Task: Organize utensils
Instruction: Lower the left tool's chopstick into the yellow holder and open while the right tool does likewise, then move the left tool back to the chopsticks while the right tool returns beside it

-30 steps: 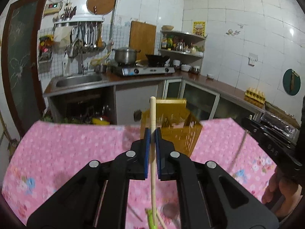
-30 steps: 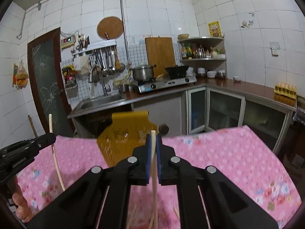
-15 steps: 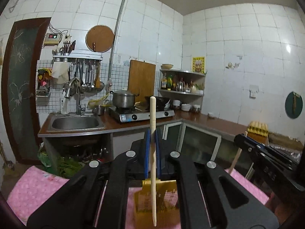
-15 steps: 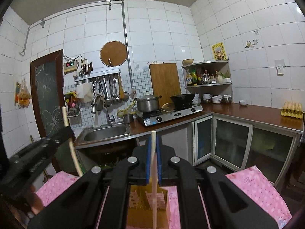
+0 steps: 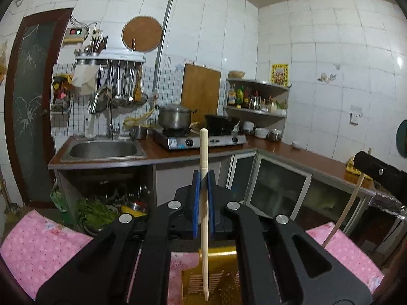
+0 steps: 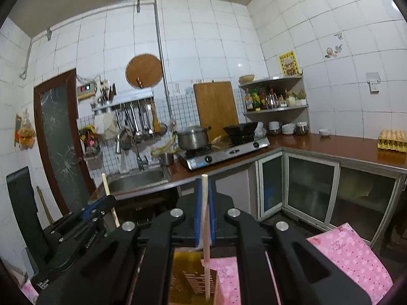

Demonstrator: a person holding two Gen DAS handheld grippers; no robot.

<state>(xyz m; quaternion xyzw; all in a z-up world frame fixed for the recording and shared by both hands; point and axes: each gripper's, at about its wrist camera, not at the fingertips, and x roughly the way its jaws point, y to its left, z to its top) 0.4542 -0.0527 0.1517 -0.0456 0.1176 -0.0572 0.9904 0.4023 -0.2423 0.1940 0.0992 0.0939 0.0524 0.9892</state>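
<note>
Right under both claws, low in each wrist view, stands the yellow slotted plastic utensil holder (image 5: 216, 277) on the pink flowered cloth of the tabletop (image 5: 43, 249). The left claw (image 5: 203, 198) is clamped shut on a pale wooden chopstick (image 5: 204, 178), held upright, its lower end hanging over the holder's open top. The right claw (image 6: 204, 216) is likewise closed tight on a second pale wooden chopstick (image 6: 205, 228), also upright above the holder. Both sticks have their long axis nearly vertical, so I judge that a straight drop downward is what counts; the two hands look about equally near.
</note>
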